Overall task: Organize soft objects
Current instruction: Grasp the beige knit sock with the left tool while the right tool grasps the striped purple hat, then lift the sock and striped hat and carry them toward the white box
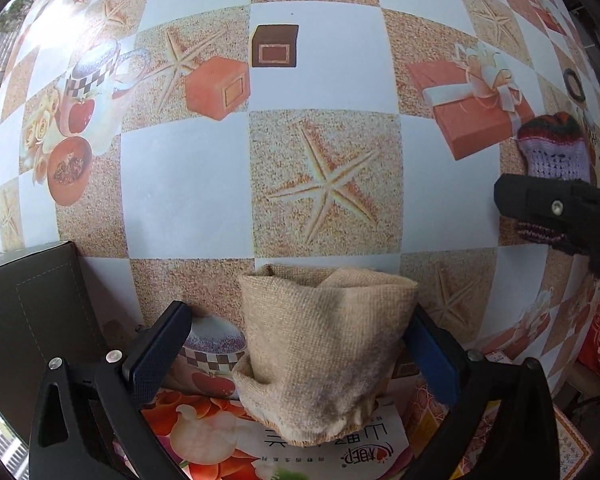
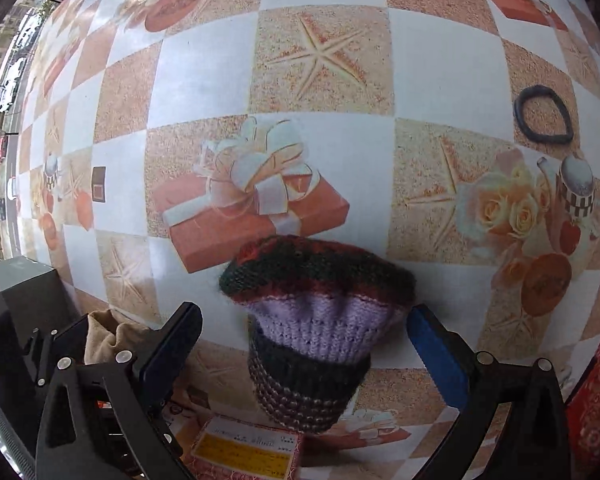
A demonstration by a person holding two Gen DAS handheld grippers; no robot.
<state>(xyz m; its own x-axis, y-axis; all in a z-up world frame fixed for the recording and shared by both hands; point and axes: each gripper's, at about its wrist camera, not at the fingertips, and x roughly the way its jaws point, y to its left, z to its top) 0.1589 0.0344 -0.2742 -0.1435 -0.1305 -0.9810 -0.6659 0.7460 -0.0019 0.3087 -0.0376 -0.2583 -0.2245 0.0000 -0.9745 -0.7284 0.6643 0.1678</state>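
A tan knitted sock (image 1: 324,352) lies folded on the printed tablecloth, between the open fingers of my left gripper (image 1: 296,356), its right side against the right pad. A striped knitted hat (image 2: 316,332) in dark green, red, lilac and brown lies between the open fingers of my right gripper (image 2: 304,352), touching neither pad. The hat also shows at the right edge of the left wrist view (image 1: 556,148), with the right gripper's black finger (image 1: 556,208) over it. The sock shows in the right wrist view (image 2: 108,336) behind the left gripper.
A dark box (image 1: 28,320) stands at the left edge. A black hair tie (image 2: 544,114) lies far right on the cloth. Printed cards (image 2: 248,452) lie near the front edge. Red patterned fabric (image 2: 596,400) is at the right.
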